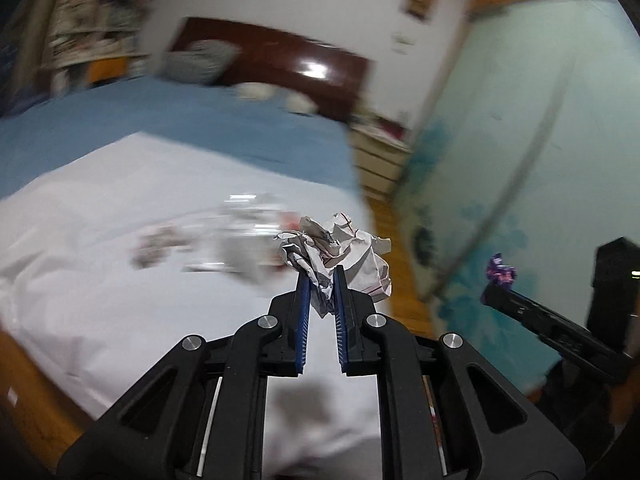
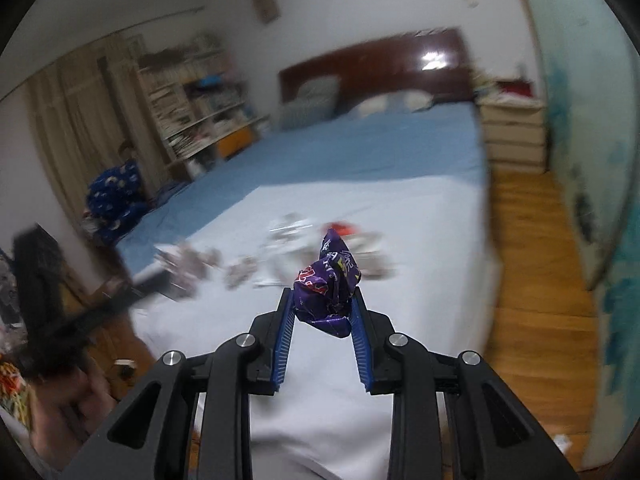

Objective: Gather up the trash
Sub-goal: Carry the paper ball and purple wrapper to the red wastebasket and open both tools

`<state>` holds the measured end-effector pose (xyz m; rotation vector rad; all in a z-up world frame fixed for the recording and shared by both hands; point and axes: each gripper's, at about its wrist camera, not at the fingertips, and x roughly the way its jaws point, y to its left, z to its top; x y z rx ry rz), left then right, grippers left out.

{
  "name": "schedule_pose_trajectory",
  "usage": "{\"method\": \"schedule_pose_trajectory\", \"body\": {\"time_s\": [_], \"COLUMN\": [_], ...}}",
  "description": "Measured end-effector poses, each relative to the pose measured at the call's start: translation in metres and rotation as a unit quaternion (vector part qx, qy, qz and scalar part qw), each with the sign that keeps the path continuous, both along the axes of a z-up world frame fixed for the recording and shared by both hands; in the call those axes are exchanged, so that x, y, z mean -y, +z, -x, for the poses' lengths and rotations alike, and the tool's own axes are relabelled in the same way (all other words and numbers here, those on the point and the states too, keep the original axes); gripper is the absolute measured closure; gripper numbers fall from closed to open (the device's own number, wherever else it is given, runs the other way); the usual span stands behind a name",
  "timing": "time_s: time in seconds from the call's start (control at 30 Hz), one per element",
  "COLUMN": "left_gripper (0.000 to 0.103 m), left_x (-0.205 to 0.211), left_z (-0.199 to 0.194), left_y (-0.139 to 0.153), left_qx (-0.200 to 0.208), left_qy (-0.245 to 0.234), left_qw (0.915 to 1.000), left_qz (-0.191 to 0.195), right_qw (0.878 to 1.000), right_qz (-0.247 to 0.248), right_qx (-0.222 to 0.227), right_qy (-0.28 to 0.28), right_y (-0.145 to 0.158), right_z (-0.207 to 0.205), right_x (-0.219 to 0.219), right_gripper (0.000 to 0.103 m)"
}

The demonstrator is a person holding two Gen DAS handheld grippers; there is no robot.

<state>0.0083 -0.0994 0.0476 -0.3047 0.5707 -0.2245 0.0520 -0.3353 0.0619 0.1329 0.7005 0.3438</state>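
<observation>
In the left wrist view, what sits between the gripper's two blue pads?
A crumpled paper ball is pinched between the left gripper's pads; most of it bulges out past the tips. The left wrist view shows this.

Both grippers raised, each pinching something.

The left gripper [image 1: 322,280] has its blue pads nearly parallel and close together, clamped on a crumpled paper [image 1: 340,248]. The right gripper [image 2: 322,294] has its fingers a little wider, closed around a purple wrapper [image 2: 326,280].
</observation>
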Motion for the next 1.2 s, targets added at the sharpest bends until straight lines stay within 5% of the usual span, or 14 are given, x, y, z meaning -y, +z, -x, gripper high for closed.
{"method": "schedule_pose_trajectory", "body": {"time_s": [0.13, 0.27, 0.37, 0.5, 0.67, 0.73, 0.83, 0.97, 1.1, 1.2], "left_gripper": [0.092, 0.092, 0.092, 0.092, 0.092, 0.092, 0.092, 0.087, 0.055, 0.05], "left_x": [0.106, 0.222, 0.304, 0.381, 0.426, 0.429, 0.425, 0.432, 0.433, 0.429], "left_z": [0.0, -0.02, -0.029, -0.032, -0.03, -0.029, -0.029, -0.022, -0.022, -0.023], "left_y": [0.019, -0.012, -0.069, -0.135, -0.192, -0.205, -0.212, -0.218, -0.211, -0.207], "left_qx": [0.002, -0.064, -0.148, -0.258, -0.333, -0.351, -0.362, -0.37, -0.352, -0.345], "left_qy": [-0.098, -0.189, -0.274, -0.323, -0.341, -0.341, -0.337, -0.337, -0.329, -0.323], "left_qw": [0.9952, 0.9797, 0.9503, 0.908, 0.861, 0.8491, 0.8442, 0.8369, 0.8453, 0.8541], "left_qz": [-0.003, -0.022, 0.003, -0.07, -0.177, -0.198, -0.207, -0.221, -0.23, -0.217], "right_qw": [0.996, 0.984, 0.968, 0.951, 0.922, 0.918, 0.918, 0.919, 0.919, 0.922], "right_qz": [0.047, 0.05, 0.041, 0.005, -0.045, -0.044, -0.042, -0.034, -0.019, -0.012], "right_qx": [-0.019, -0.094, -0.171, -0.243, -0.32, -0.328, -0.326, -0.319, -0.312, -0.304], "right_qy": [-0.079, -0.143, -0.179, -0.19, -0.214, -0.219, -0.221, -0.228, -0.238, -0.241], "right_y": [-0.01, -0.066, -0.128, -0.191, -0.253, -0.262, -0.261, -0.254, -0.252, -0.246], "right_z": [0.043, 0.077, 0.117, 0.155, 0.178, 0.179, 0.179, 0.173, 0.166, 0.159], "right_x": [0.125, 0.22, 0.266, 0.283, 0.298, 0.298, 0.299, 0.293, 0.293, 0.295], "right_gripper": [0.074, 0.074, 0.074, 0.074, 0.074, 0.073, 0.069, 0.05, 0.047, 0.047]}}
